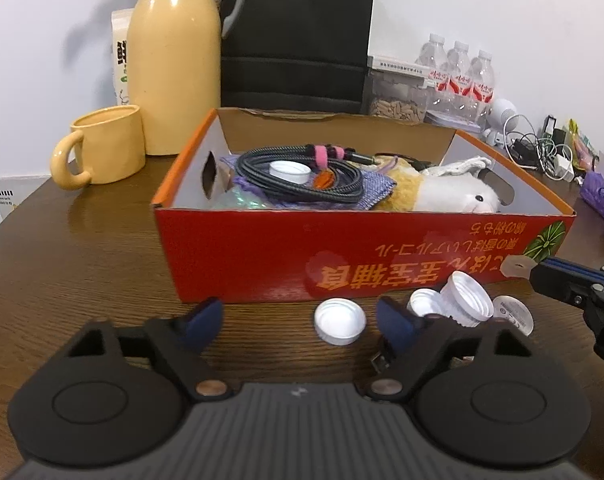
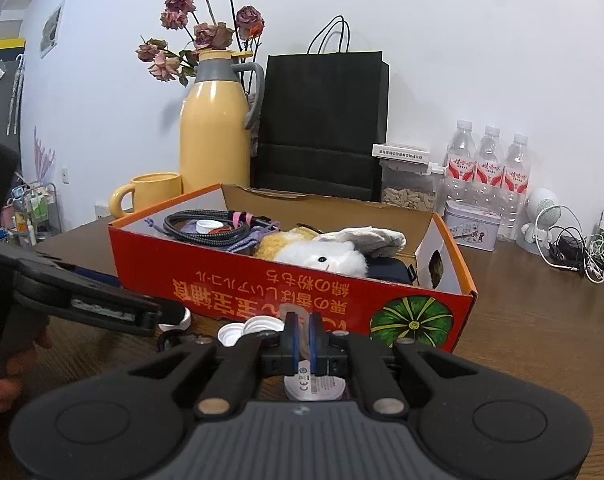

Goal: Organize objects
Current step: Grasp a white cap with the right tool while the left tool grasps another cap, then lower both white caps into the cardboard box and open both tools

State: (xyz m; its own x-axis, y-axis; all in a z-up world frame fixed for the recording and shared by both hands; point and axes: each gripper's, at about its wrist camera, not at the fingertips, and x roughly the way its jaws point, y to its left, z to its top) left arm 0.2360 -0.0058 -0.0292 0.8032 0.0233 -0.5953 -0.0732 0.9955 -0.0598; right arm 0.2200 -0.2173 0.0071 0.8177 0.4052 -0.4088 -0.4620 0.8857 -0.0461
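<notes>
Left gripper released, jaws wide around the lone white cap at lower centre. Right gripper clenched, apparently empty. Off-centre closing may flick the cap against the red box.

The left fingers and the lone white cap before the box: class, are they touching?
Apart. The left wrist view shows the left gripper open, bare table either side of the cap.

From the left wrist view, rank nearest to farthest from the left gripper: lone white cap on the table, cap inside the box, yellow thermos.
1. Lone white cap, on the table between the left gripper fingers.
2. Cap in the box, resting on the coiled cable.
3. Yellow thermos, back left.
</notes>
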